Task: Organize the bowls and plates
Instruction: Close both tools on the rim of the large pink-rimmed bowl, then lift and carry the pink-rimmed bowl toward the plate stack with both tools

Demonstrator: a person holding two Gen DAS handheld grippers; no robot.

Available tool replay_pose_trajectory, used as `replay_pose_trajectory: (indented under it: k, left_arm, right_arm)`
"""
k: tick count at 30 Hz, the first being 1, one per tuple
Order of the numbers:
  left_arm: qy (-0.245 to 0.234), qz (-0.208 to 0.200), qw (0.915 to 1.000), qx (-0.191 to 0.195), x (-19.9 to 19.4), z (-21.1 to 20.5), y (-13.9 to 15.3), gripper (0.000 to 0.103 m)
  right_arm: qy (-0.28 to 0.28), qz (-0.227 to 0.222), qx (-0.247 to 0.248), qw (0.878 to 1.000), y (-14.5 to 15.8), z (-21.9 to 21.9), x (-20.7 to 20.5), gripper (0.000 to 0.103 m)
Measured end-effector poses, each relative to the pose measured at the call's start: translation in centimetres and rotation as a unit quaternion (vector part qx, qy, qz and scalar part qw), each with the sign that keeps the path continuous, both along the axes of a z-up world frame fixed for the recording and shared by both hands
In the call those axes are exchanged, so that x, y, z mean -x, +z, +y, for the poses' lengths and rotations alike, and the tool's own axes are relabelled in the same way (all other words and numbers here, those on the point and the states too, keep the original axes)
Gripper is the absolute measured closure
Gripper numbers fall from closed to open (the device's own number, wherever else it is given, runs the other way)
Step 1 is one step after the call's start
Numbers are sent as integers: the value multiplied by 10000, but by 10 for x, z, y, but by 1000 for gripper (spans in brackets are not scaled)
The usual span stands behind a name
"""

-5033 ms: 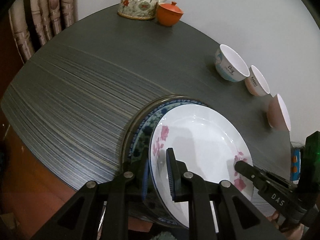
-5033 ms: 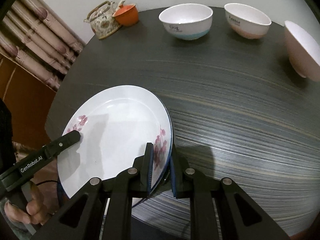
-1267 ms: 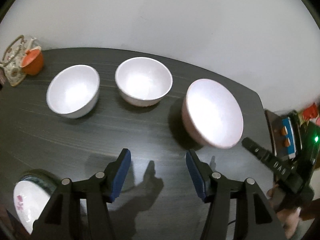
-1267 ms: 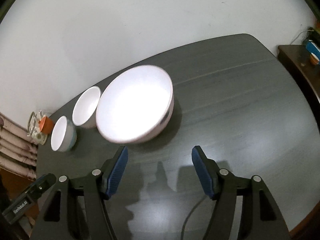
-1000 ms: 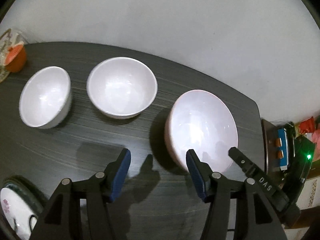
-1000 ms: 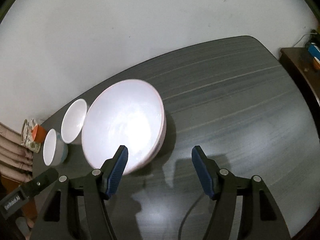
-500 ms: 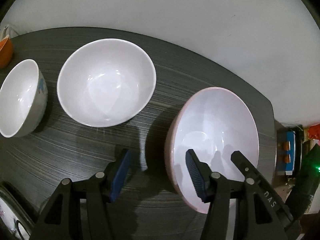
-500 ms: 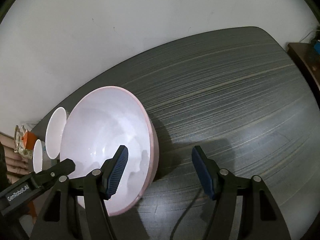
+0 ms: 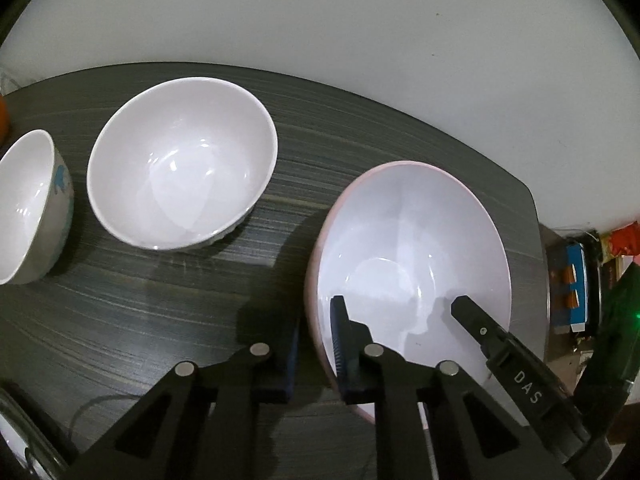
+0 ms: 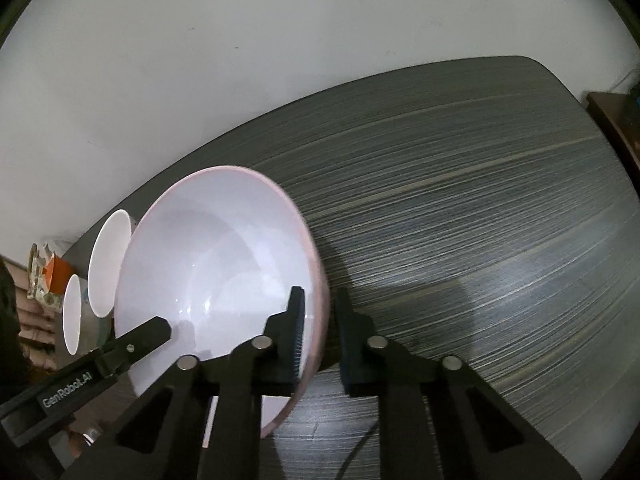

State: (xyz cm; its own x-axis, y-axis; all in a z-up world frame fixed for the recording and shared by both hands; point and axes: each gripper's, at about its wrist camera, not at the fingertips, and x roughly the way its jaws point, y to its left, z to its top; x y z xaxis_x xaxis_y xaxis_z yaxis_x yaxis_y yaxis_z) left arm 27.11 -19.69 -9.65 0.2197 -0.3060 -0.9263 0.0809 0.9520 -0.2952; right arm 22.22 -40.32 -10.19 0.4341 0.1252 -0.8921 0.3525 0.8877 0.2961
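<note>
Pink-rimmed bowl gripped from both sides

Glossy ceramic makes up all three bowls on the dark, fine-streaked table. The largest, a pink bowl, white inside with a pale pink outer wall, sits near the table's right end. A plain white bowl stands beside it toward the left, apart from it, and a smaller white bowl with blue markings follows at the left edge of the view; all three are round and deep.

Two black grippers with ribbed blue pads work the pink bowl. The left gripper is closing its jaws over the bowl's left rim, one pad inside, one outside. The right gripper has its jaws clamped on the opposite rim the same way.
</note>
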Motion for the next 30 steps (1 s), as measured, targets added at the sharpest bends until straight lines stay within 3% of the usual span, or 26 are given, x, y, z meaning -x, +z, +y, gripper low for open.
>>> replay_pose_trajectory:
  k: [12,30]
  left_arm:
    - [131,-173,9997,-73,50,17,33,89]
    - [534,-309,9980,-141,150,116,73,89]
  right_arm:
    - [23,-54,-16,10000,28,5,36,90]
    - [447,-189,-195,9986,65,80,125,89]
